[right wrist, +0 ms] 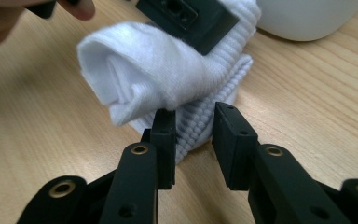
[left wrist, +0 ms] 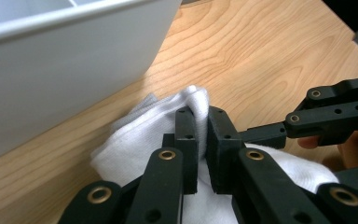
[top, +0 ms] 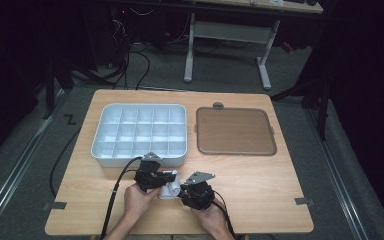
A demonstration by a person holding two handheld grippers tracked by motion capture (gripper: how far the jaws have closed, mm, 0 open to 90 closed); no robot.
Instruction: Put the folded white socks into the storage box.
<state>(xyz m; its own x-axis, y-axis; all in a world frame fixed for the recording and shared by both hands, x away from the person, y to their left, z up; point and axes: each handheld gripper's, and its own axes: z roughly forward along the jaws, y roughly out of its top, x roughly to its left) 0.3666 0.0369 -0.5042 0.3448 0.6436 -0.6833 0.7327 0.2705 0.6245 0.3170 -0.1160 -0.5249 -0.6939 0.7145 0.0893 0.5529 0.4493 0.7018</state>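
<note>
White sock [top: 169, 190] on bench [top: 260, 190], just in front of white compartment tray [top: 102, 137]. Left gripper [left wrist: 202, 119] clamped on sock fold. Right gripper [right wrist: 193, 122] narrowly apart, ribbed cuff between pads, unpressed. Brown lid [top: 235, 131] right of tray, well apart from sock.

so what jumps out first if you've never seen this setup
A rolled white sock at the table's near edge, pinched by the left tongs, while the right tongs stand open at its ribbed cuff. Behind it sits a white compartment tray, with a brown lid to its right.
</note>
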